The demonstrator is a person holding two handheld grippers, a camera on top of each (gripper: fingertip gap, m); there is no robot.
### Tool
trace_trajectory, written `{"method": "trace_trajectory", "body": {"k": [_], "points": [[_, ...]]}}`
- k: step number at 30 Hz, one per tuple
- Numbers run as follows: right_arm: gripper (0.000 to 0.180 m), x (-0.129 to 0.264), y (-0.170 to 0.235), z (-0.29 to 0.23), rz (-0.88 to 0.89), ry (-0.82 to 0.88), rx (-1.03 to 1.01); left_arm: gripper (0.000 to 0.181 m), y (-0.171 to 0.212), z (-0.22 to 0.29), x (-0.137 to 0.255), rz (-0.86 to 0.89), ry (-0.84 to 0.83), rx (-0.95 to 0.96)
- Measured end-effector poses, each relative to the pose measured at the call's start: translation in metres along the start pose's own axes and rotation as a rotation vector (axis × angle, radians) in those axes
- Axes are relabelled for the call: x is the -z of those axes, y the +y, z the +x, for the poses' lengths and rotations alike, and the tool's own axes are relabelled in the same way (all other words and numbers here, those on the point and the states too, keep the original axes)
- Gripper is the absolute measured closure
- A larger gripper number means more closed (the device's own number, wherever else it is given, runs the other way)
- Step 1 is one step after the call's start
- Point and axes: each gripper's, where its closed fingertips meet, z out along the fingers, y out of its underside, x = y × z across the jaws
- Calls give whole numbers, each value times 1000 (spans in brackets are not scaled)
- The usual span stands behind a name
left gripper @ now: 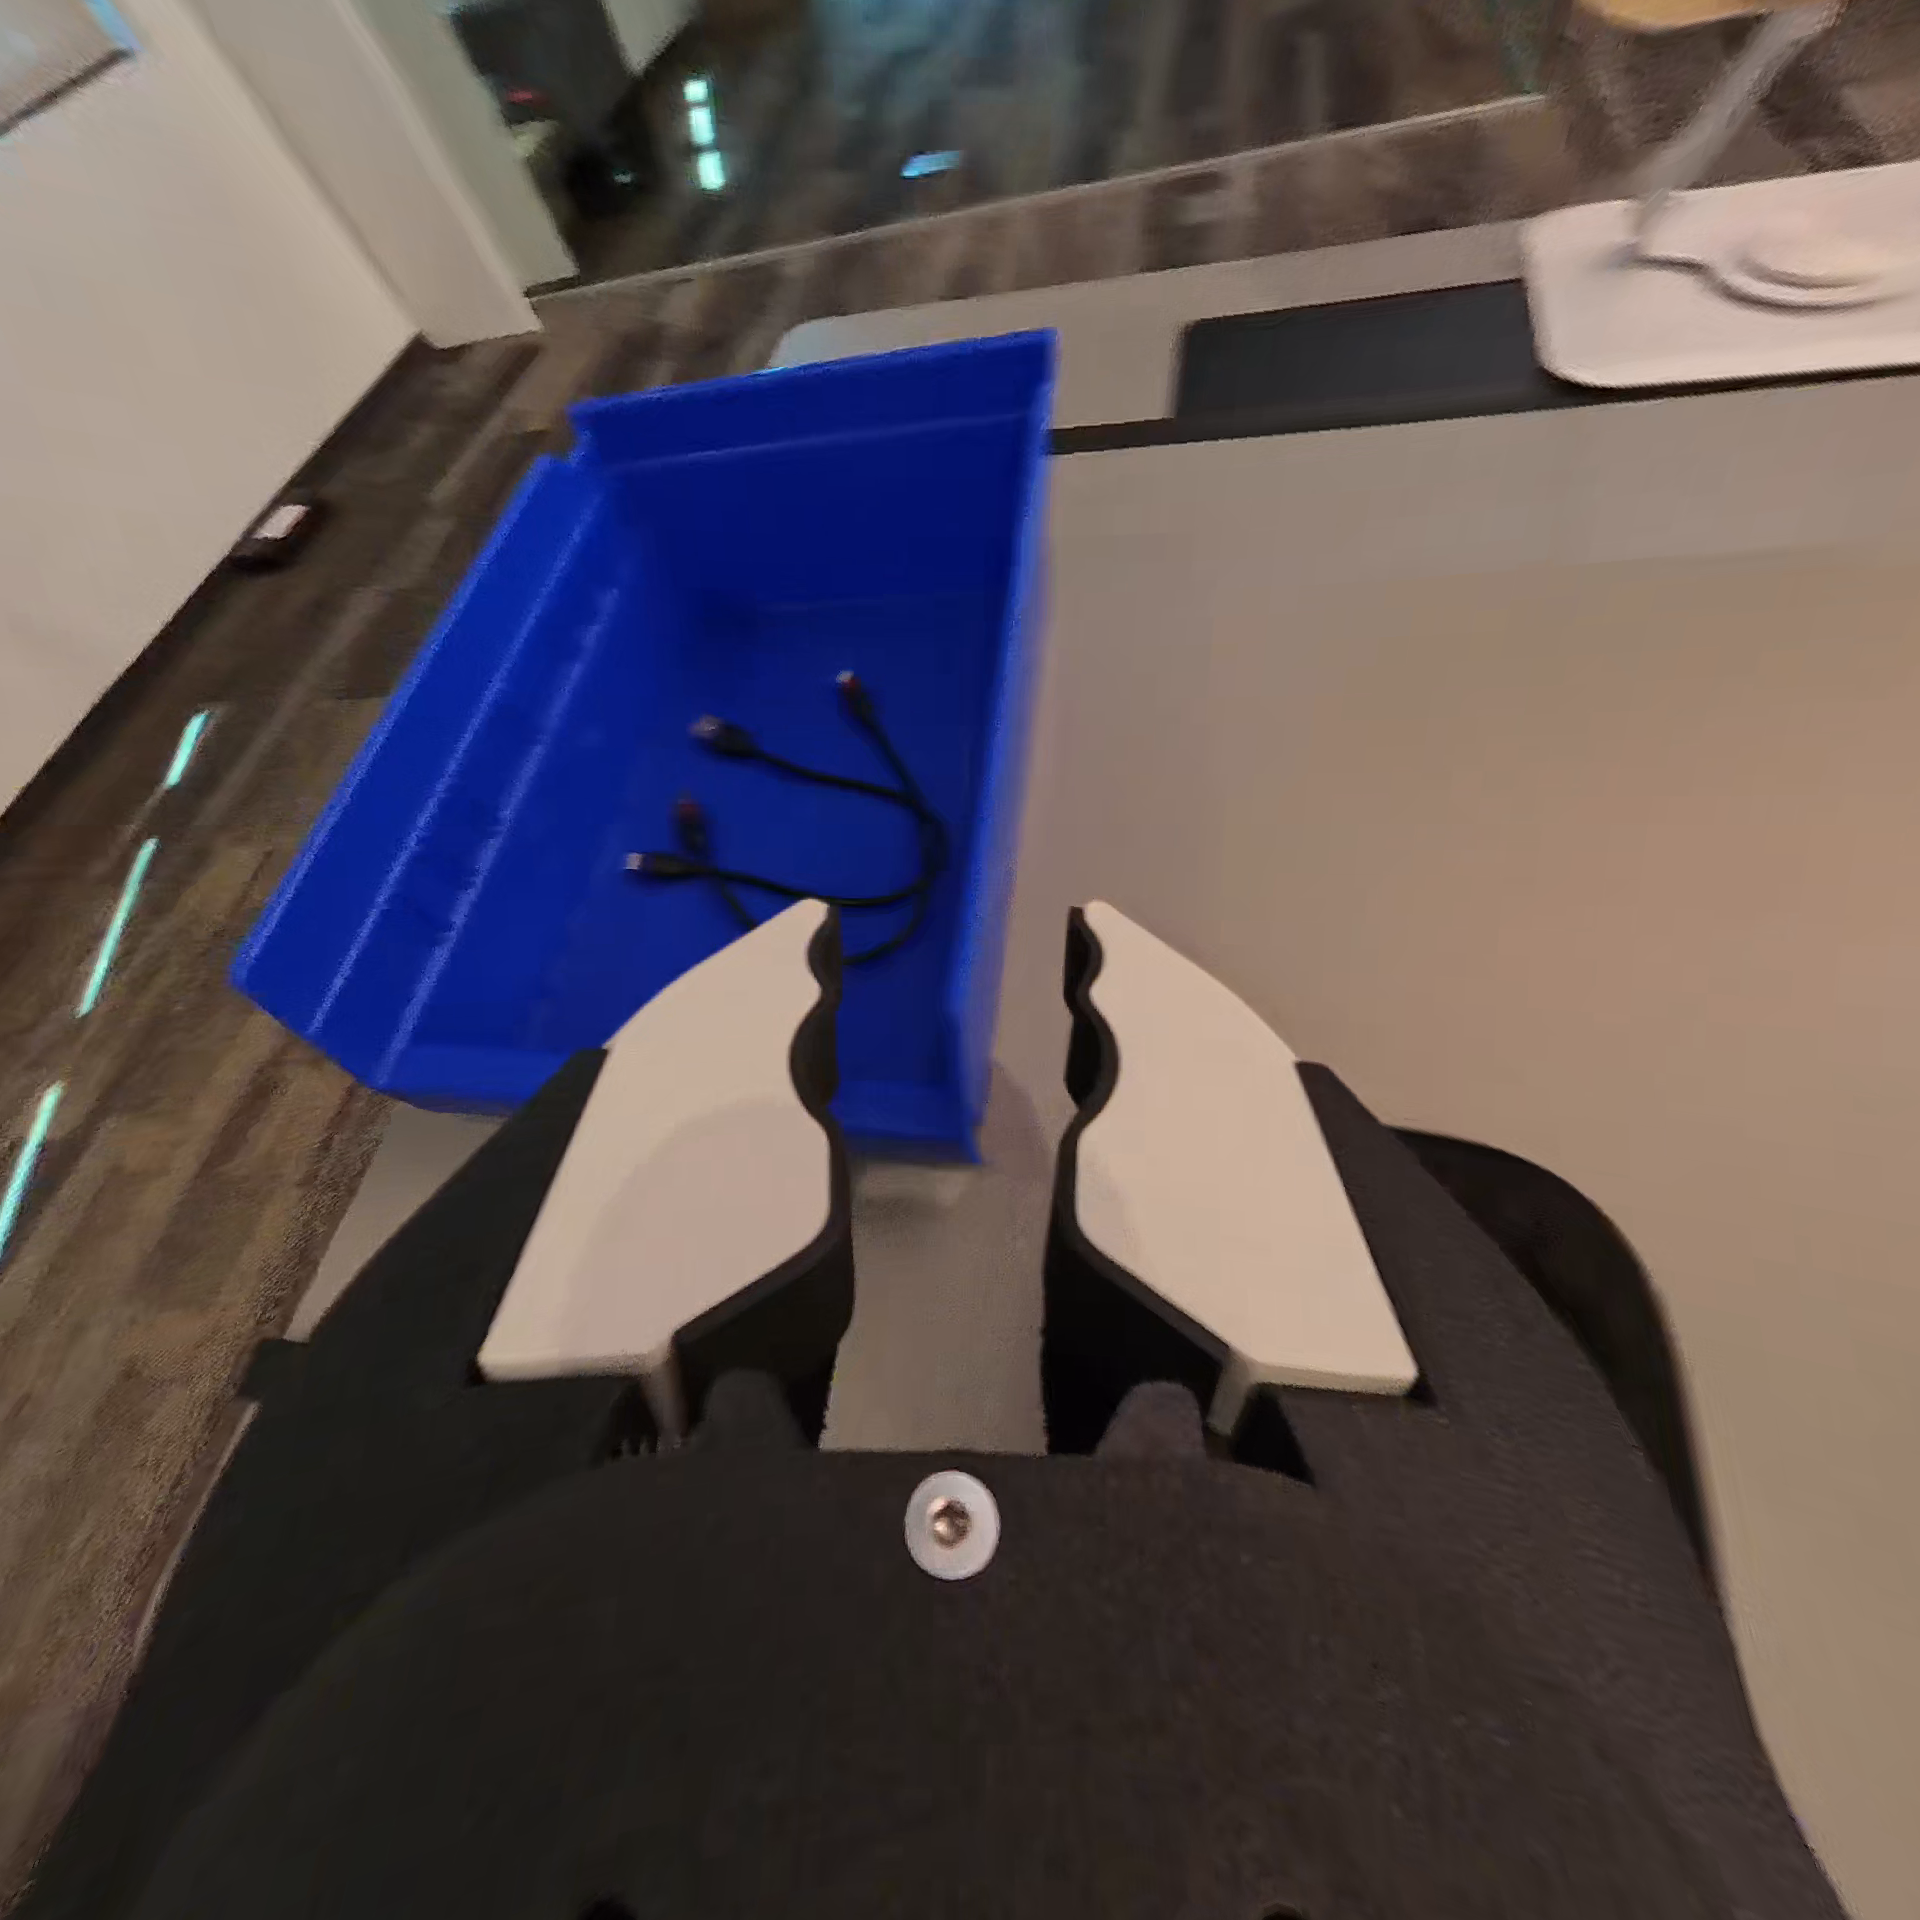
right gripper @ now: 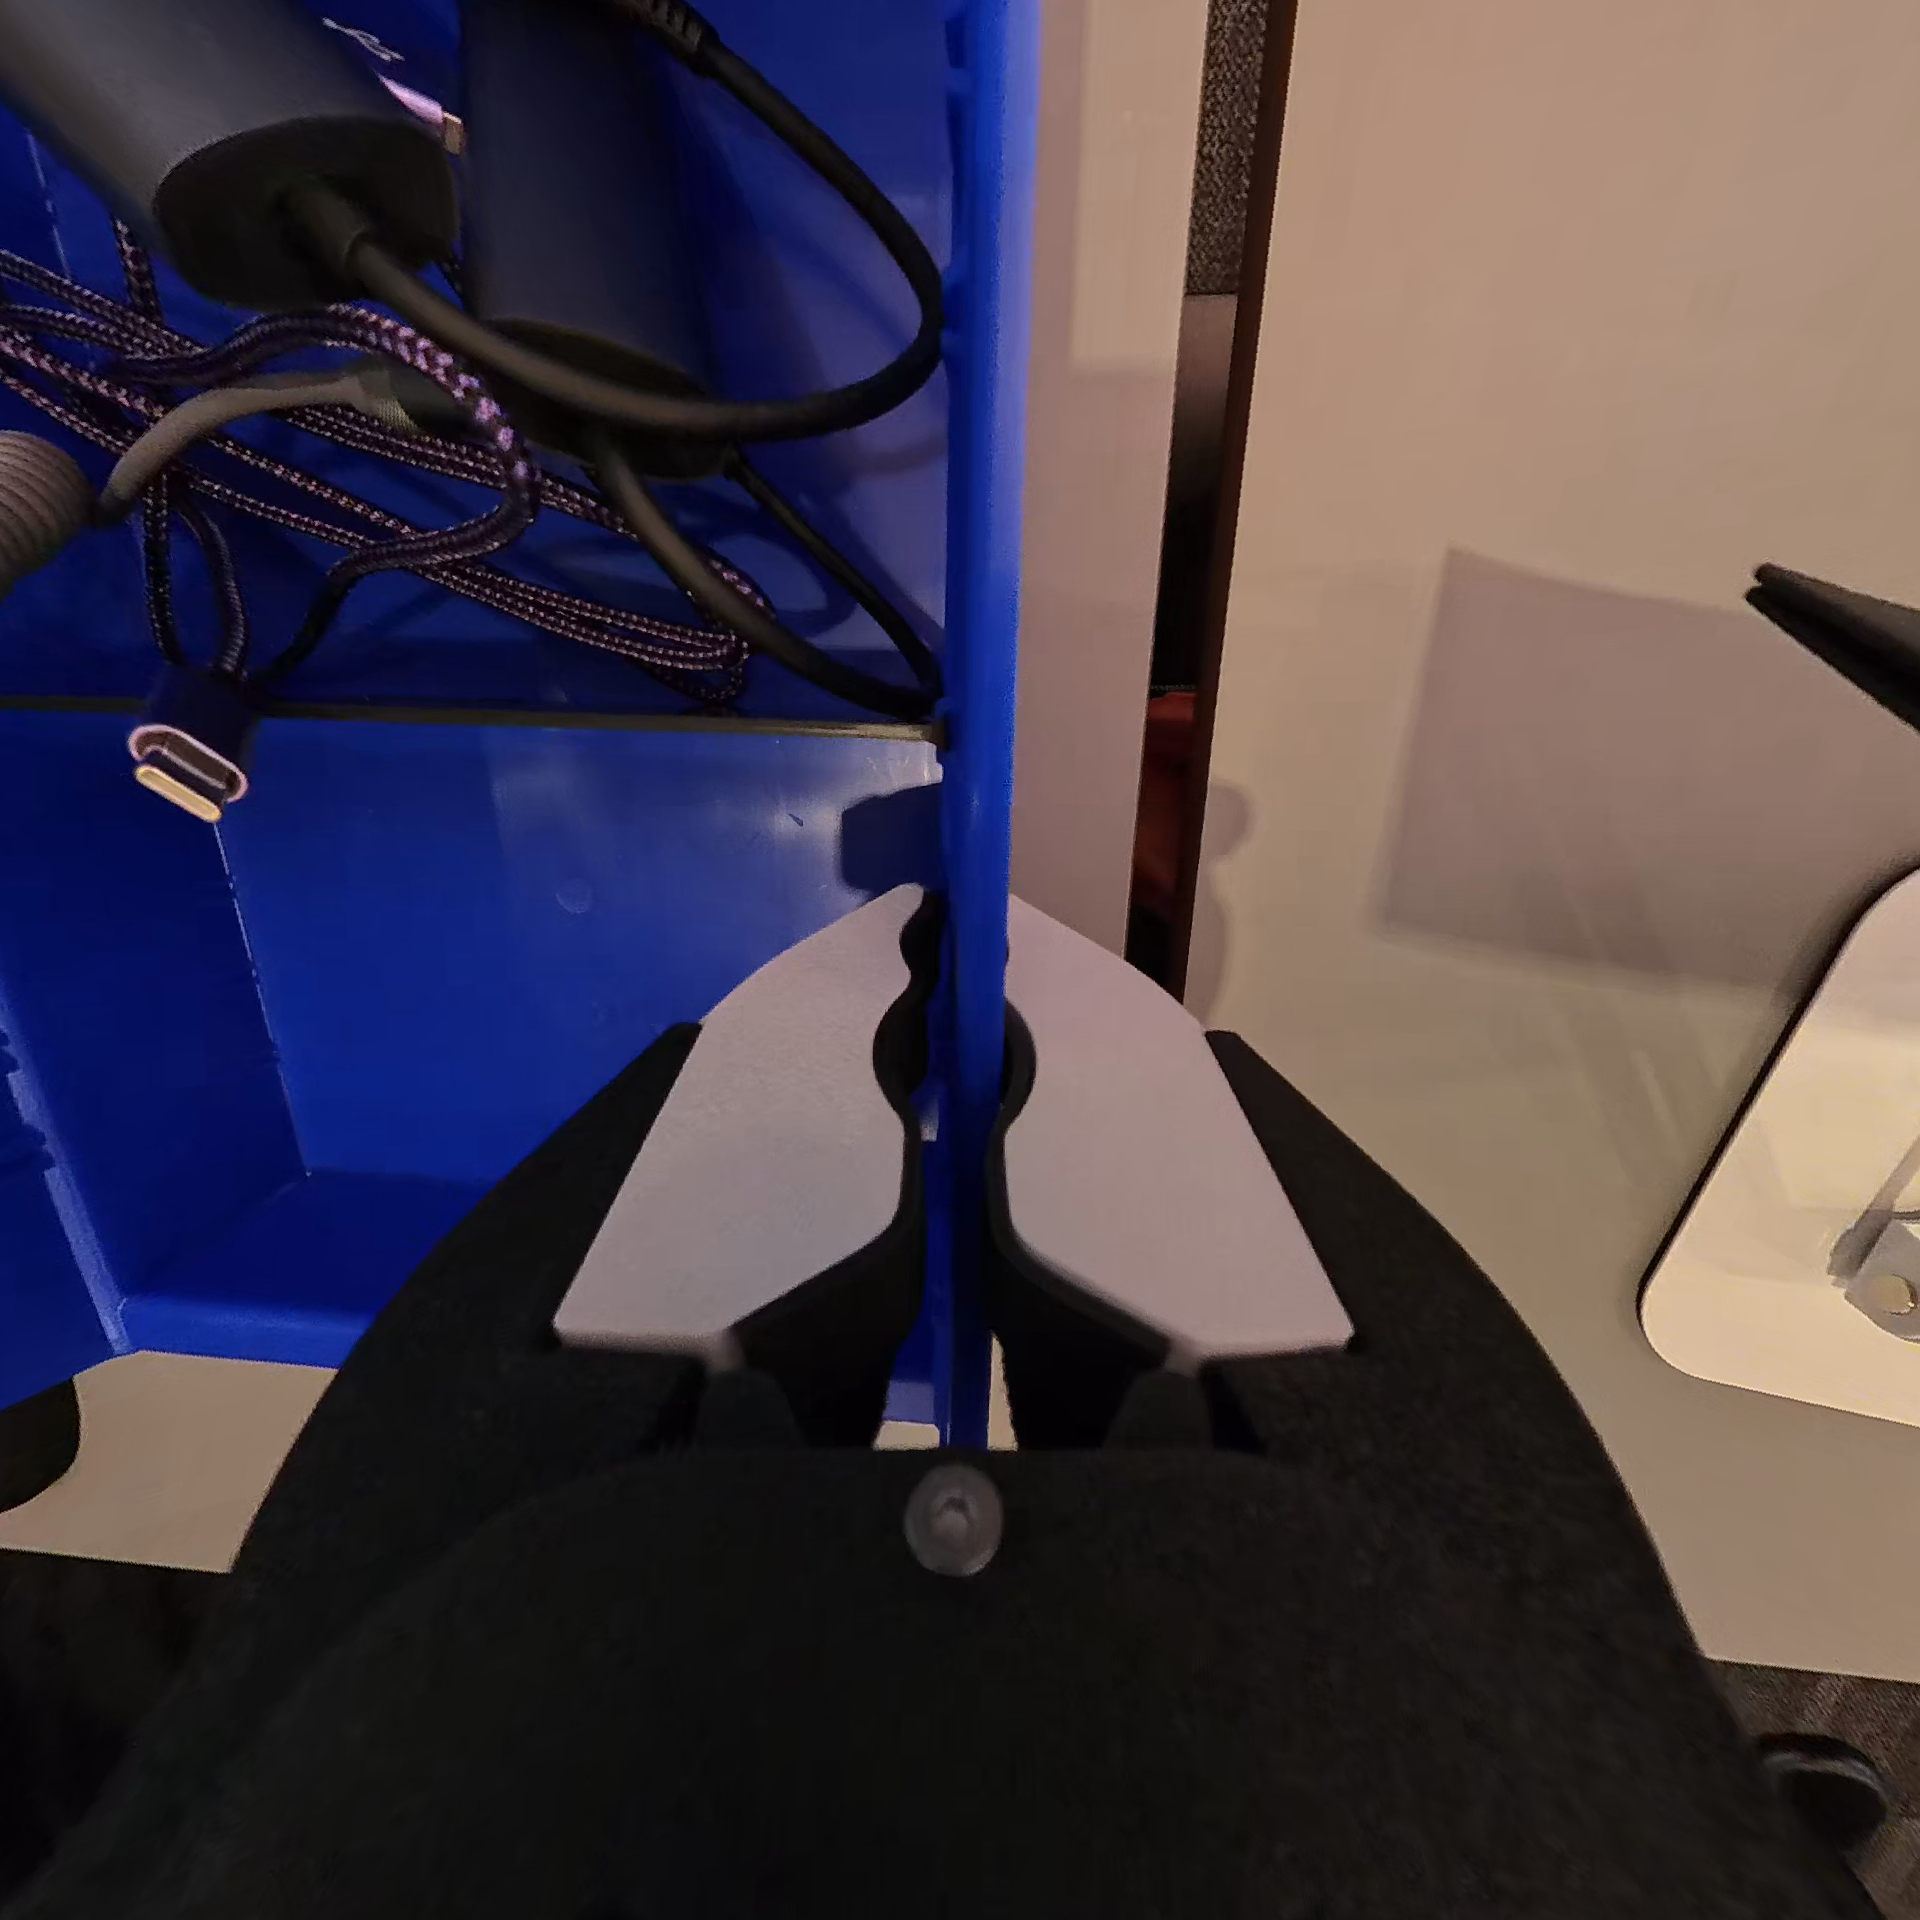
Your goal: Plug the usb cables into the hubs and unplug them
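Observation:
In the left wrist view, a blue bin [left gripper: 499, 790] sits at the table's left edge with short black usb cables [left gripper: 831, 821] lying inside. My left gripper [left gripper: 948, 920] is open and empty, above the bin's near right corner. In the right wrist view, my right gripper [right gripper: 961, 914] is shut on the right side wall [right gripper: 977, 520] of another blue bin. That bin's far compartment holds dark grey hubs [right gripper: 208, 114] with black leads and purple braided usb cables [right gripper: 436, 488]. A cable's plugs [right gripper: 187, 764] hang over the divider [right gripper: 582, 719].
The near compartment [right gripper: 540, 987] of the right bin shows only bare floor. A white stand base shows at the table's far right [left gripper: 1725, 281] and beside the right bin [right gripper: 1787, 1195]. A dark mat [left gripper: 1351, 358] lies at the table's back. The floor [left gripper: 156, 935] drops off left of the table. There is about 90 cm between the tips of the two grippers.

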Motion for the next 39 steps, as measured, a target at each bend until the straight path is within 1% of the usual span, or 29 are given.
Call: {"method": "trace_trajectory", "body": {"k": [1, 2, 4, 7, 9, 11, 13, 14, 16, 17, 18, 21, 24, 29, 34, 39], "points": [[174, 0, 0, 0, -1, 3, 3, 147, 6, -8, -13, -28, -7, 20], [174, 0, 0, 0, 1, 6, 5, 147, 13, -11, -26, -66, 9, 51], [174, 0, 0, 0, 10, 11, 5, 146, 13, -10, -40, -63, 78, 138], [174, 0, 1, 0, 18, 11, 4, 140, 10, -7, -49, -108, 134, 199], [174, 0, 1, -1, 19, 11, 6, 133, 5, 4, -49, -137, 218, 260], [174, 0, 1, -1, 17, 10, 9, 134, 1, 16, -48, -155, 288, 302], [174, 0, 1, -1, 11, 12, 9, 135, 16, 17, -56, -261, 249, 229], [174, 0, 1, -1, 8, 16, 12, 140, 25, 17, -61, -310, 223, 181], [174, 0, 2, -1, 3, 24, 19, 148, 35, 18, -72, -350, 184, 126], [174, 0, 2, -1, 3, 27, 21, 164, 37, 19, -77, -346, 174, 105], [174, 0, 2, -1, 5, 27, 21, 172, 37, 18, -79, -329, 162, 88], [174, 0, 2, -1, 10, 22, 24, 175, 35, 19, -83, -318, 139, 27], [174, 0, 2, -1, 5, 20, 30, 176, 29, 29, -89, -316, 153, -65], [174, 0, 2, -1, 11, 19, 29, 176, 18, 55, -100, -334, 154, -97], [174, 0, 2, -2, 25, 10, 19, 175, 9, 95, -101, -331, 189, -114], [174, 0, 2, -2, 17, 15, 20, 175, 4, 148, -87, -318, 246, -120]]}}
